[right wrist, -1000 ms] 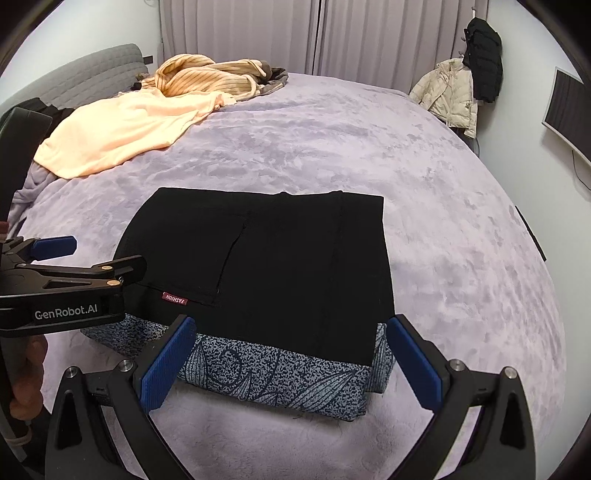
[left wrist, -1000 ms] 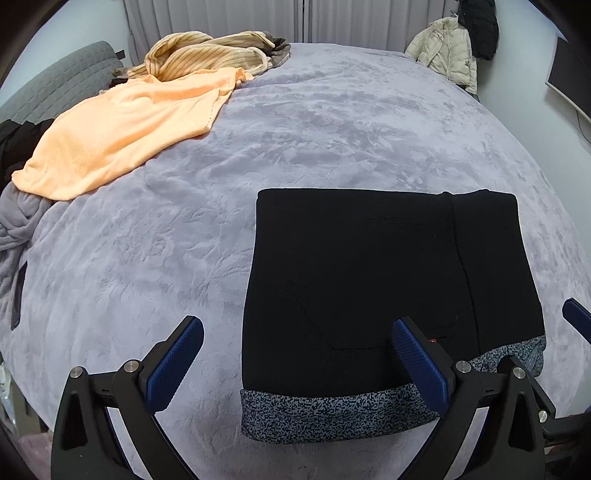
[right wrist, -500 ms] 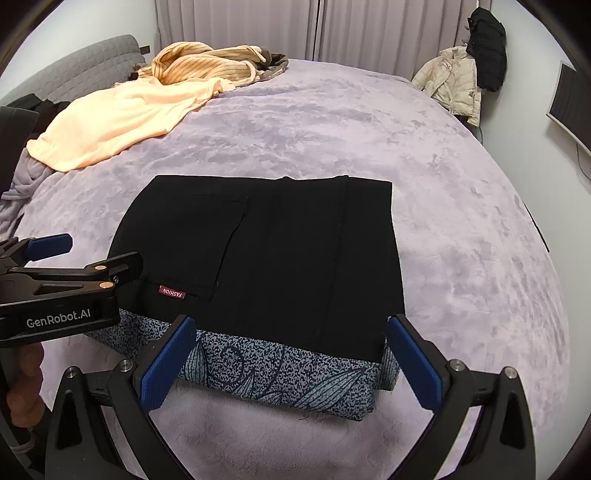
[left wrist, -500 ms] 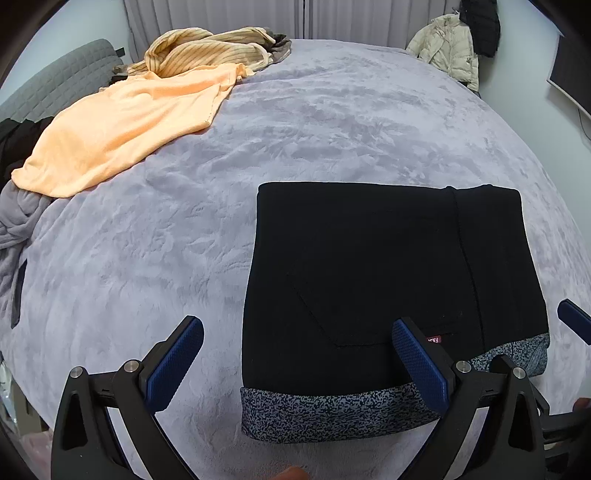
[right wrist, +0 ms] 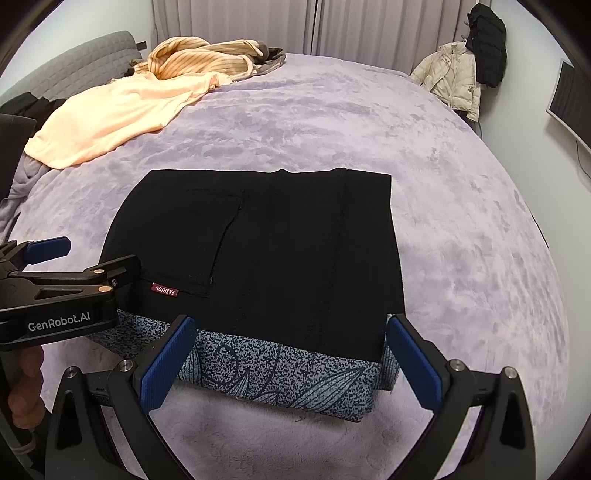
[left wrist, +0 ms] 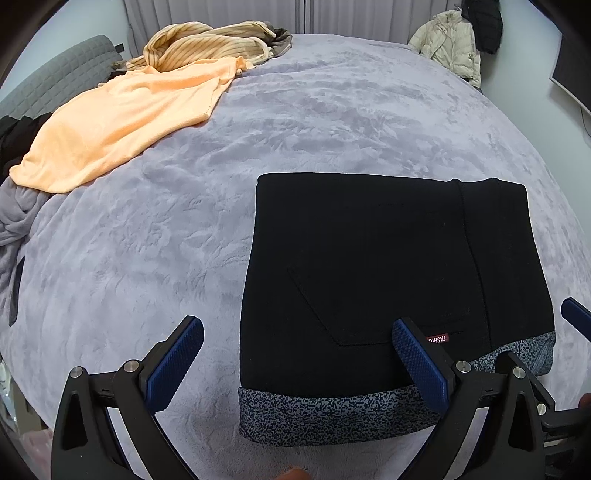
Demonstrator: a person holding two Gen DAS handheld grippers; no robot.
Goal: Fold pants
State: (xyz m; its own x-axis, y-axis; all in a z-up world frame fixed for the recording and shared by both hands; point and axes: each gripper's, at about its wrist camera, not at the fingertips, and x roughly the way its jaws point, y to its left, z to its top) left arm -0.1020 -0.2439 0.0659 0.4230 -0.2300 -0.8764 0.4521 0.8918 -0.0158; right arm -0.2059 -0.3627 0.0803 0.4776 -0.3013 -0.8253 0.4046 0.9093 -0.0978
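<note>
The black pants (left wrist: 388, 269) lie folded into a flat rectangle on the lilac bed cover; they also show in the right wrist view (right wrist: 266, 251). A speckled blue-grey lining band (right wrist: 280, 373) shows along the near edge, and a small red label (right wrist: 164, 290) sits by a pocket. My left gripper (left wrist: 299, 362) is open and empty, hovering just short of the near left corner. My right gripper (right wrist: 291, 358) is open and empty, straddling the near edge without touching it. The left gripper (right wrist: 55, 291) also shows at the left of the right wrist view.
An orange garment (left wrist: 122, 122) and a striped beige one (left wrist: 207, 44) lie at the far left of the bed (left wrist: 351, 110). Grey cloth (left wrist: 14, 218) hangs at the left edge. A cream jacket (right wrist: 450, 74) and a dark coat (right wrist: 487, 22) hang at the back right.
Both grippers have eased slightly back and up from the folded pants. The pants have not moved. Both grippers stay open.
</note>
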